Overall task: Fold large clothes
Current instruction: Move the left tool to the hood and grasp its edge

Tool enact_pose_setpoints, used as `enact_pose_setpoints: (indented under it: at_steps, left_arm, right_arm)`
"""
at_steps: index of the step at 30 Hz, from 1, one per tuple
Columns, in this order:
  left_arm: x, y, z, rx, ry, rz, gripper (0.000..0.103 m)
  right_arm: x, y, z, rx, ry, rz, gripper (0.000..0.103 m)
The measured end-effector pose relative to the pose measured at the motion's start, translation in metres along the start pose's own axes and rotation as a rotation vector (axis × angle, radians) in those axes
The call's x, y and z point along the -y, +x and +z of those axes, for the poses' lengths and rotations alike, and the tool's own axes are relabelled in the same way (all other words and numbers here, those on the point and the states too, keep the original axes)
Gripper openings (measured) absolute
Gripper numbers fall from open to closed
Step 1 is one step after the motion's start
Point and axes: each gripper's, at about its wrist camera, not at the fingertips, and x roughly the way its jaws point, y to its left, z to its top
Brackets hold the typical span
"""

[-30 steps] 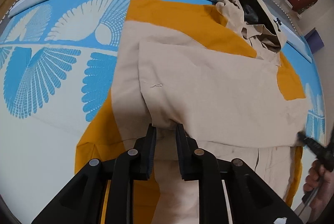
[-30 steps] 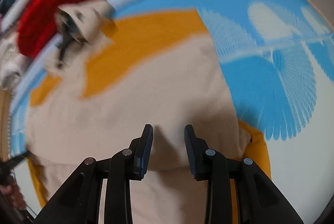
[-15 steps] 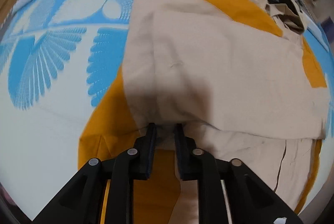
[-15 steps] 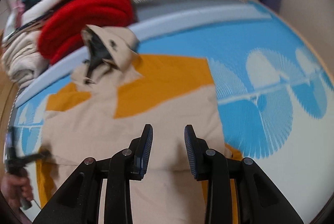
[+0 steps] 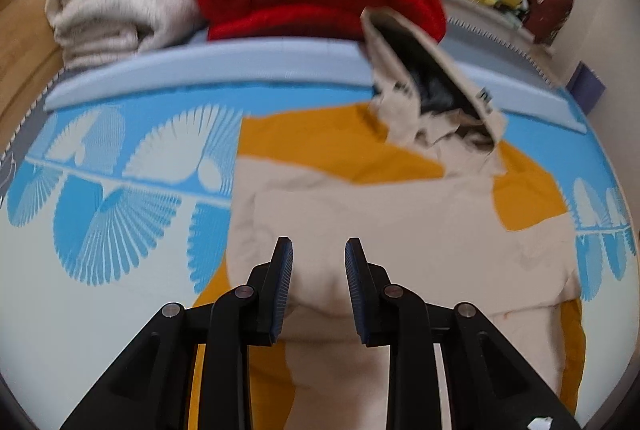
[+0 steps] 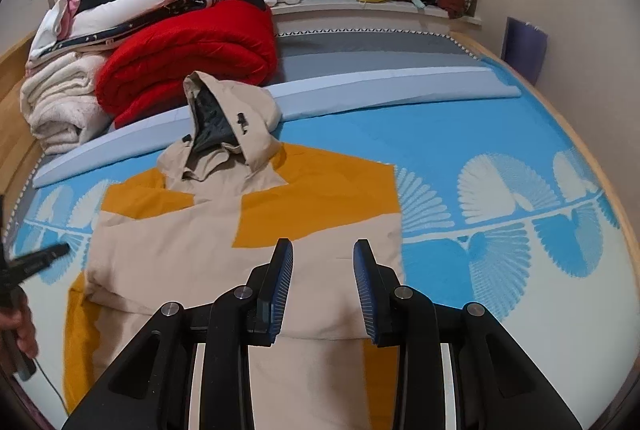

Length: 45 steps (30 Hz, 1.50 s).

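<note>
The beige-and-orange jacket [image 6: 248,230] lies flat, long axis running from its hood [image 6: 232,117] toward both grippers. Left gripper [image 5: 318,286] is opening with nothing between its jaws; right gripper [image 6: 322,290] hangs released and empty, both above the hem end, opposite the hood.

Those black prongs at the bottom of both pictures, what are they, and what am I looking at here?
They are hand-held gripping tools, one in each of a person's hands, each with a camera looking along its two fingers. One picture comes from the left tool, whose jaws are opening, the other from the right tool, open. Neither holds anything. Below lies a beige and orange hooded jacket, partly folded, on a blue patterned bed cover. Behind it sit a red quilt and folded blankets.
</note>
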Motion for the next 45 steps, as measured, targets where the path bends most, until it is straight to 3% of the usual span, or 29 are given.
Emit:
enact_pose_setpoints:
  at_steps: [4, 6, 12, 18, 22, 28, 35, 38, 40, 45]
  left_arm:
    - [0.011, -0.004, 0.011, 0.048, -0.033, 0.022, 0.031]
    - [0.018, 0.007, 0.024, 0.036, -0.029, 0.034, 0.031]
    - [0.043, 0.052, 0.091, 0.033, 0.003, 0.029, 0.031]
    - [0.054, 0.117, 0.171, 0.024, -0.031, 0.005, 0.031]
    - [0.061, 0.16, 0.212, 0.03, -0.041, -0.011, 0.039]
    - [0.063, 0.214, 0.251, 0.016, -0.135, -0.075, 0.04]
    - [0.062, 0.259, 0.268, 0.015, -0.233, -0.121, 0.039]
    - [0.067, 0.271, 0.272, 0.017, -0.232, -0.115, 0.029]
    - [0.071, 0.276, 0.275, 0.015, -0.224, -0.124, 0.01]
    - [0.083, 0.254, 0.277, 0.042, -0.177, -0.148, 0.0]
  right_arm:
    - [0.014, 0.008, 0.0, -0.028, 0.008, -0.016, 0.033]
    - [0.021, 0.013, -0.001, -0.048, 0.025, -0.017, 0.04]
    - [0.037, 0.025, 0.001, -0.069, 0.048, -0.024, 0.049]
    - [0.044, 0.033, 0.004, -0.067, 0.053, -0.041, 0.049]
    - [0.047, 0.04, 0.005, -0.076, 0.067, -0.039, 0.049]
    - [0.05, 0.053, 0.005, -0.079, 0.064, -0.059, 0.049]
    - [0.05, 0.068, 0.001, -0.104, 0.075, -0.051, 0.048]
    - [0.049, 0.072, 0.0, -0.111, 0.074, -0.049, 0.047]
    - [0.049, 0.074, -0.001, -0.118, 0.072, -0.048, 0.047]
    - [0.051, 0.077, -0.003, -0.126, 0.071, -0.051, 0.044]
